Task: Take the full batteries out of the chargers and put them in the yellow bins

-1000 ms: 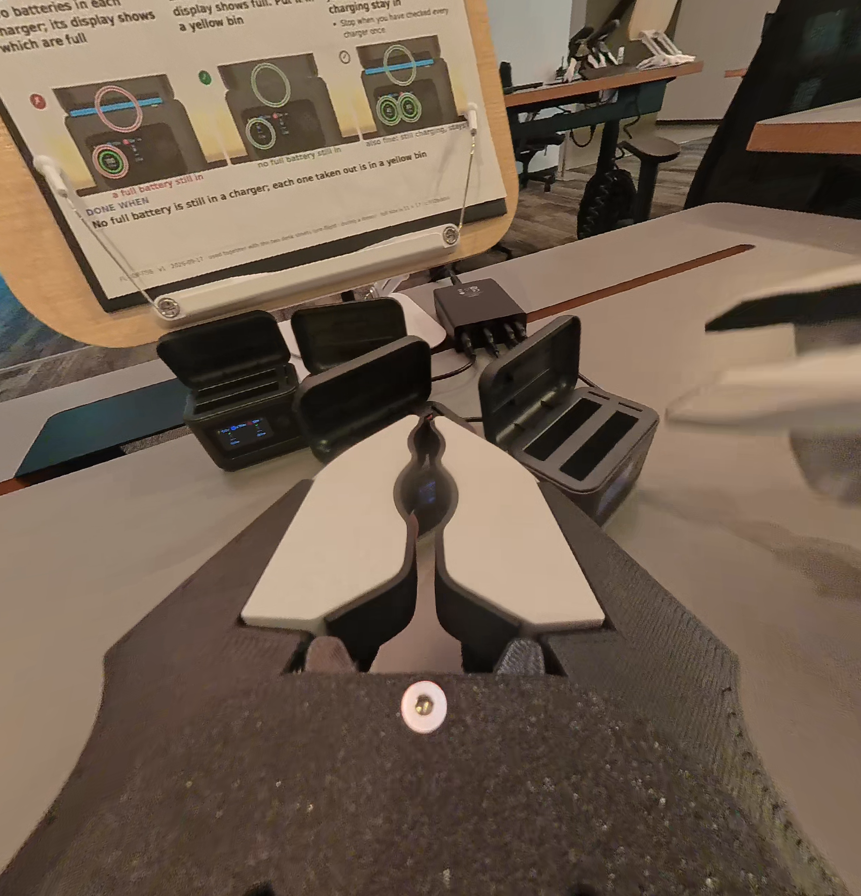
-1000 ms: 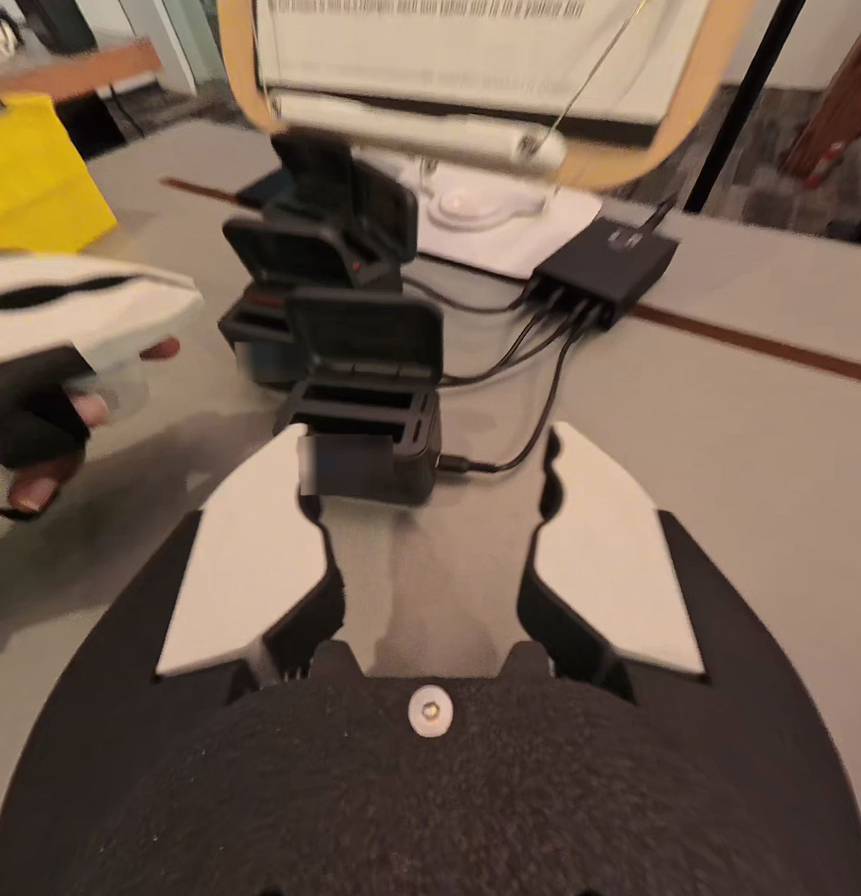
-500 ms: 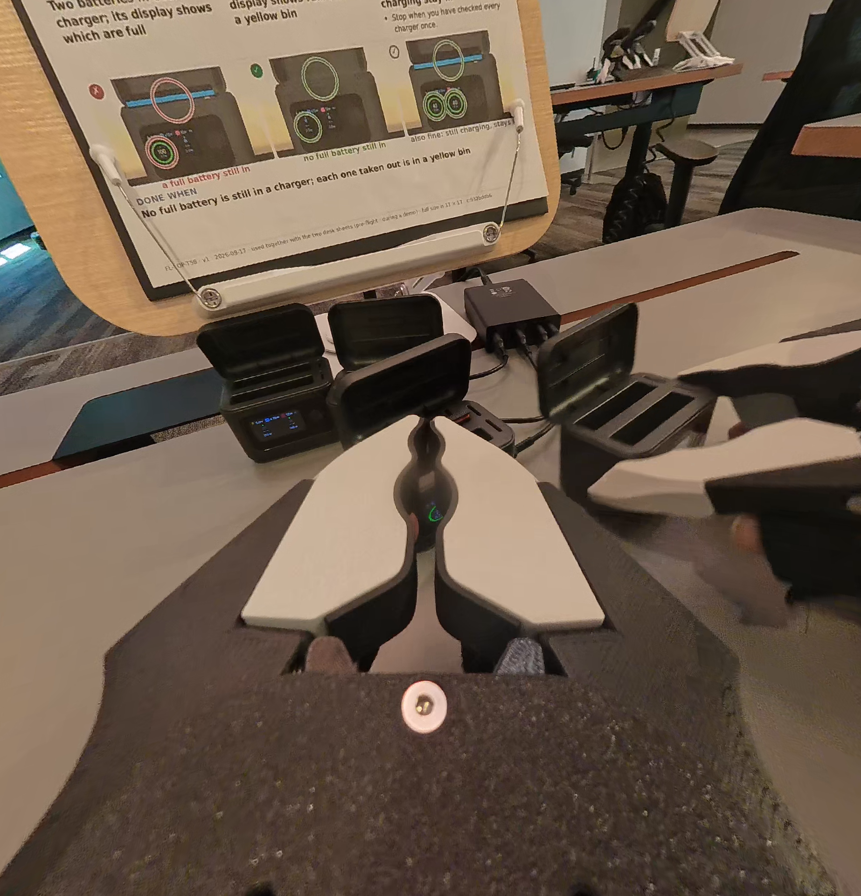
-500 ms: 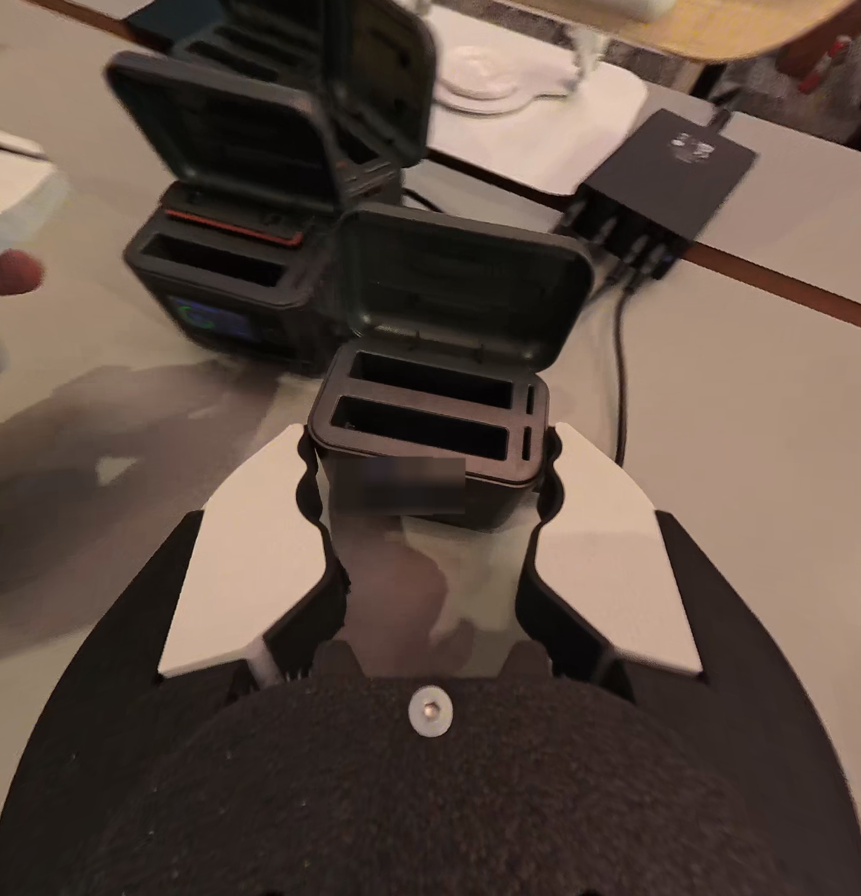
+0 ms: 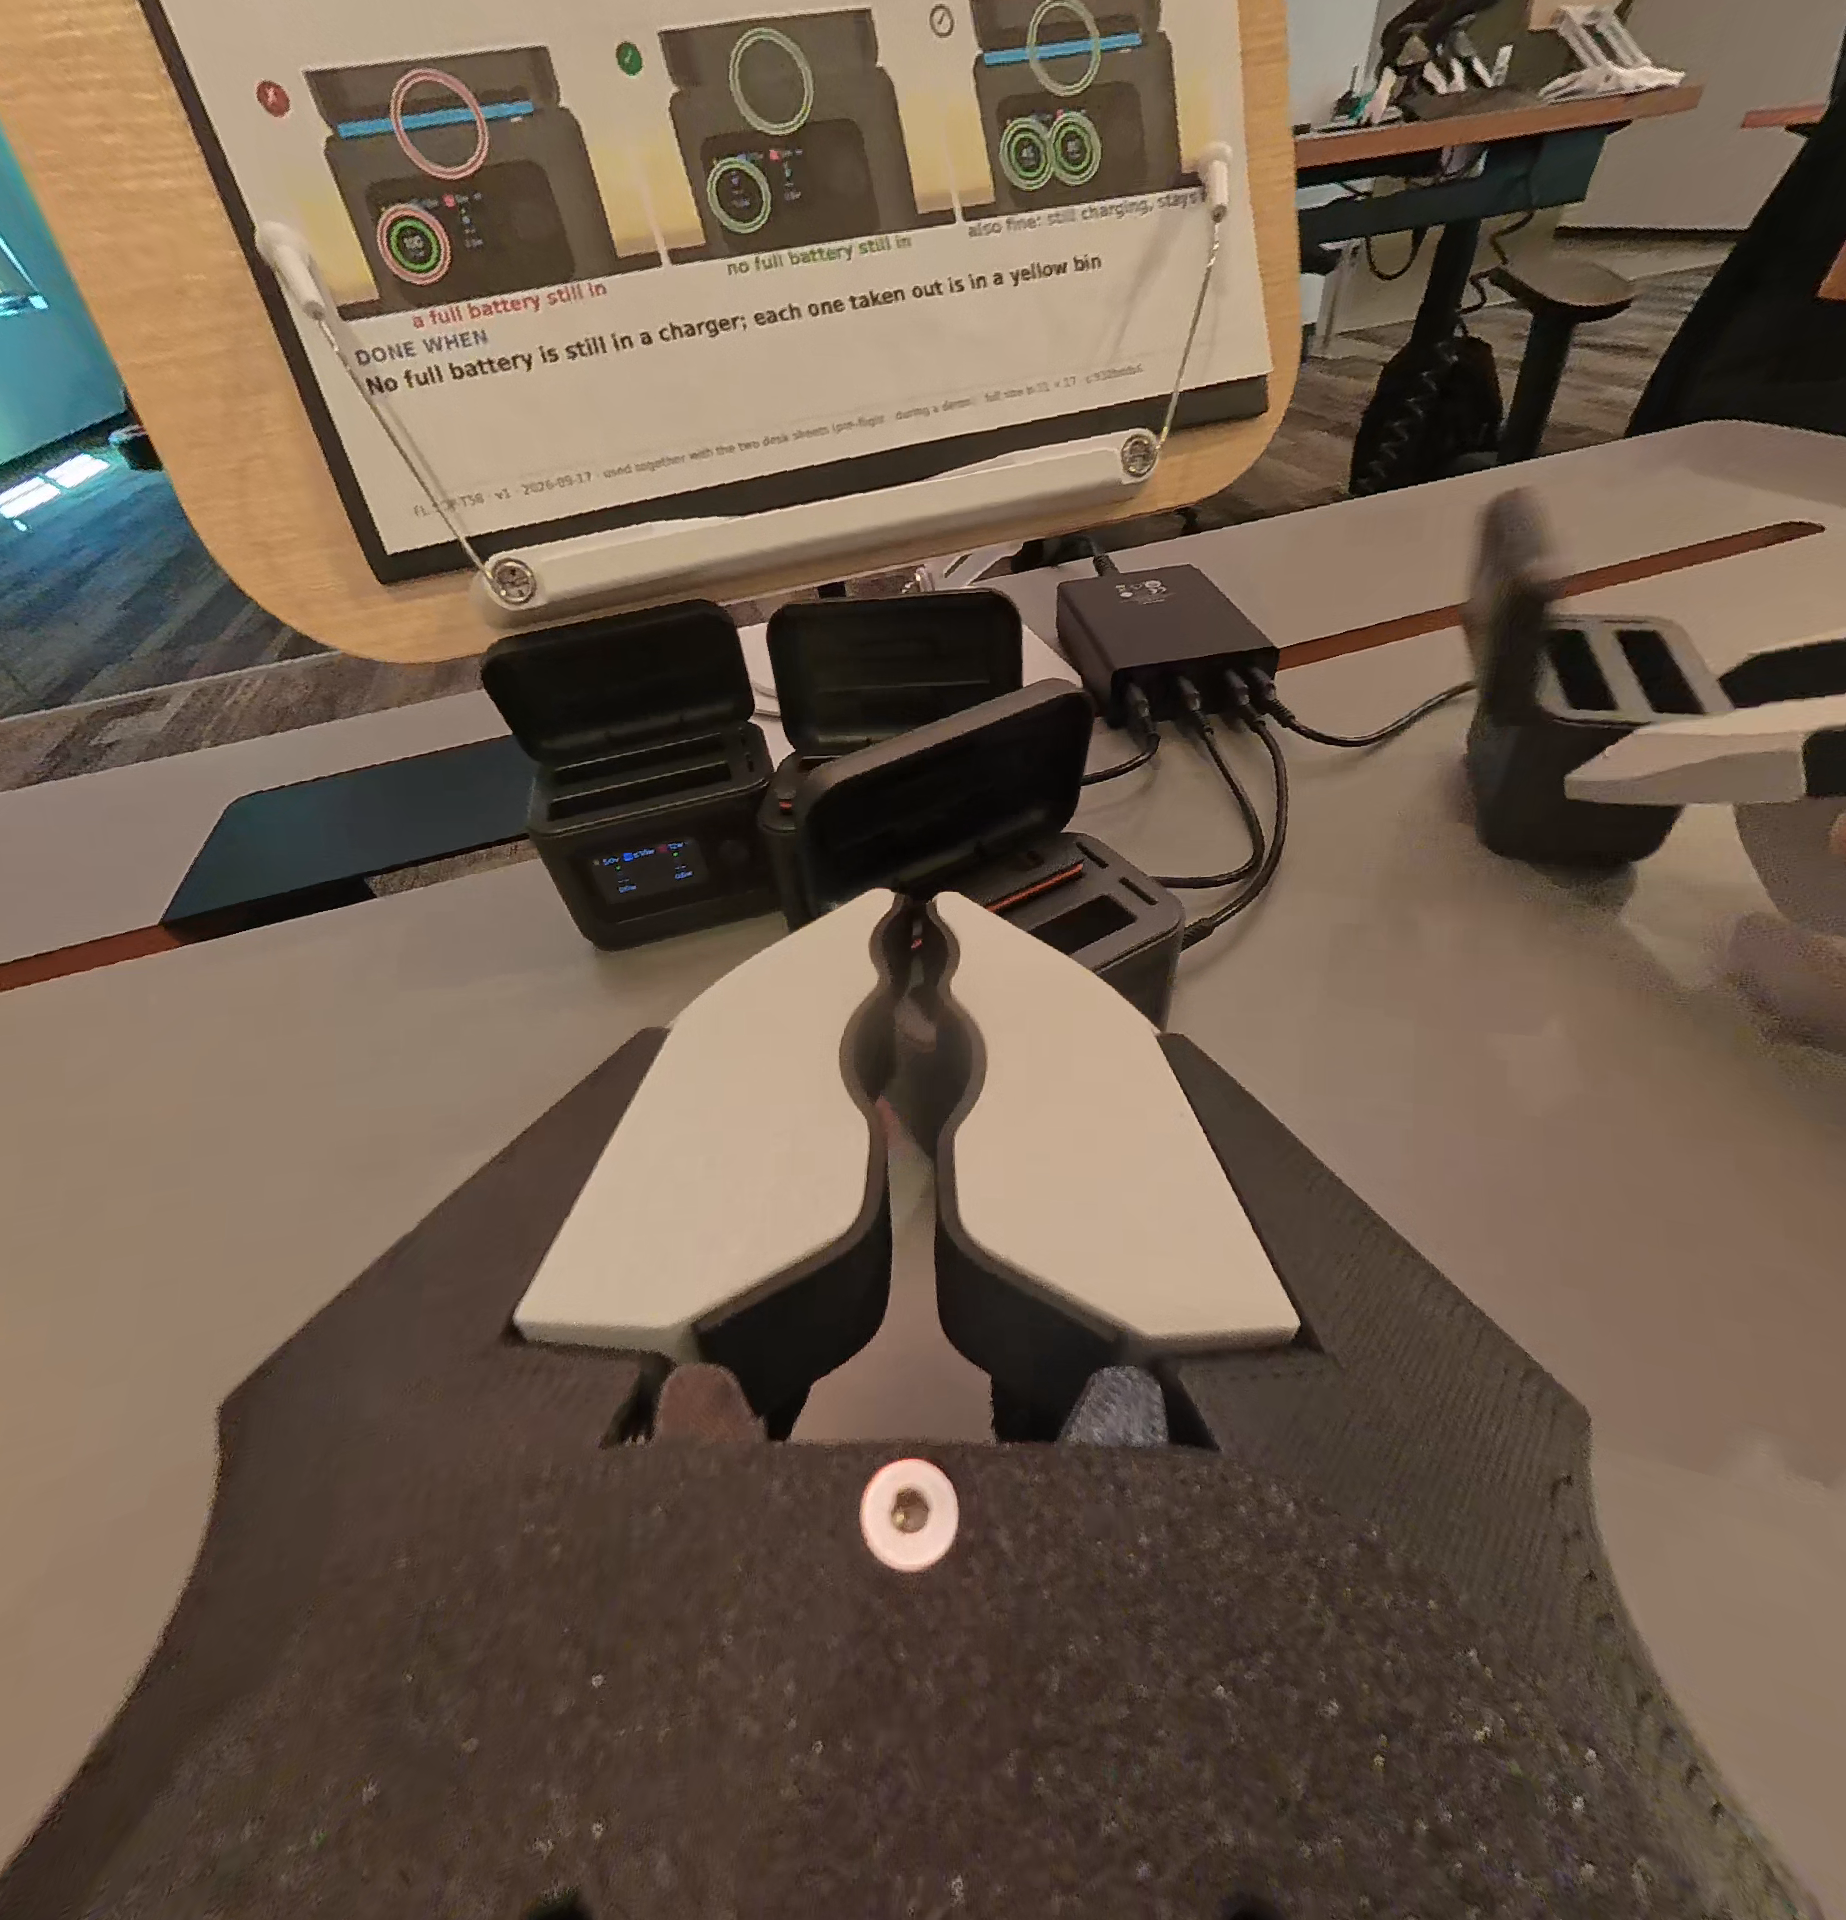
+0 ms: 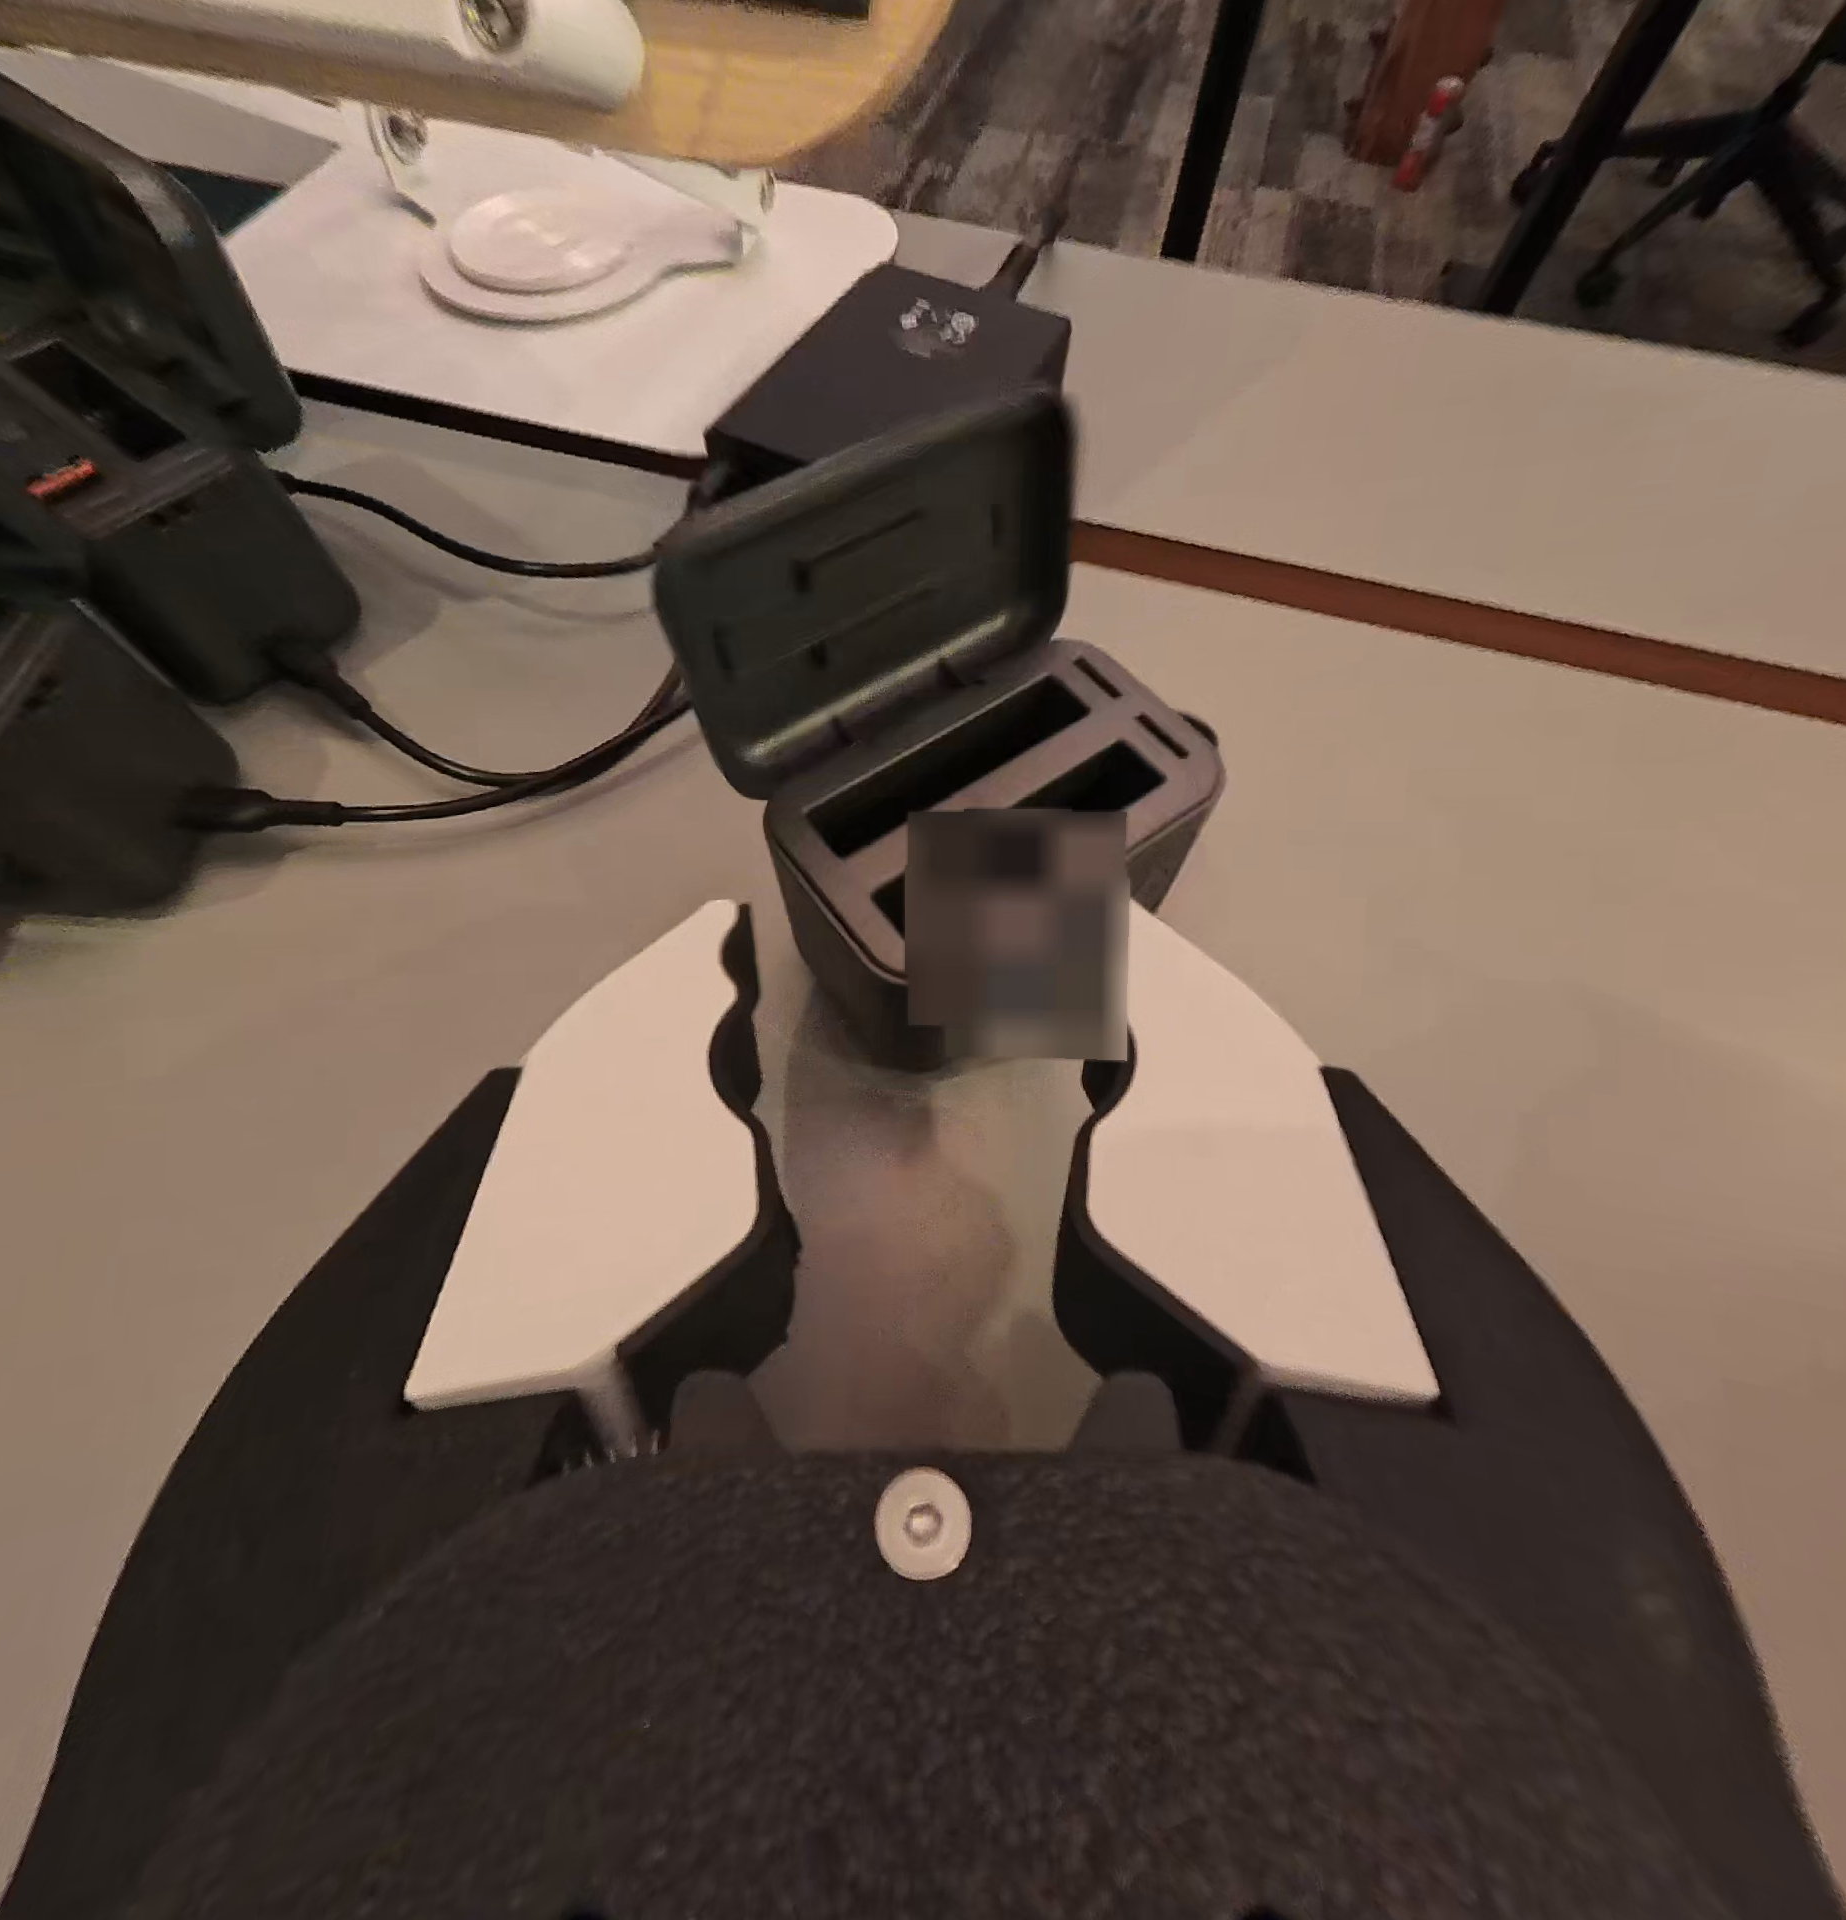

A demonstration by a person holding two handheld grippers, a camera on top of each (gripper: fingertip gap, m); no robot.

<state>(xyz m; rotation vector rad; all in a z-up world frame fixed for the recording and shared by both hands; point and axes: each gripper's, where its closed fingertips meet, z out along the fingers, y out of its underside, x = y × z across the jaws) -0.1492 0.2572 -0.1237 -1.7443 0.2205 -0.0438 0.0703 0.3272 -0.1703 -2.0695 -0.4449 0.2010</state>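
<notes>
Several black chargers with open lids stand under the instruction board. The back-left charger has a lit display. The front charger holds an orange-edged battery. My left gripper is shut and empty, with its tips just before that charger. My right gripper has its fingers closed against the sides of a separate charger with two empty slots. That charger also shows at the far right of the left wrist view. No yellow bin is in view.
A black power hub sits behind the chargers, with cables running to them across the table. The wooden instruction board on a white stand overhangs the chargers. The grey table extends left and right. Tip to tip, the grippers are about 25 centimetres apart.
My right gripper narrowed around the empty charger and carried it to the right, away from the others, turning it. My left gripper stayed shut and edged closer to the front charger.
</notes>
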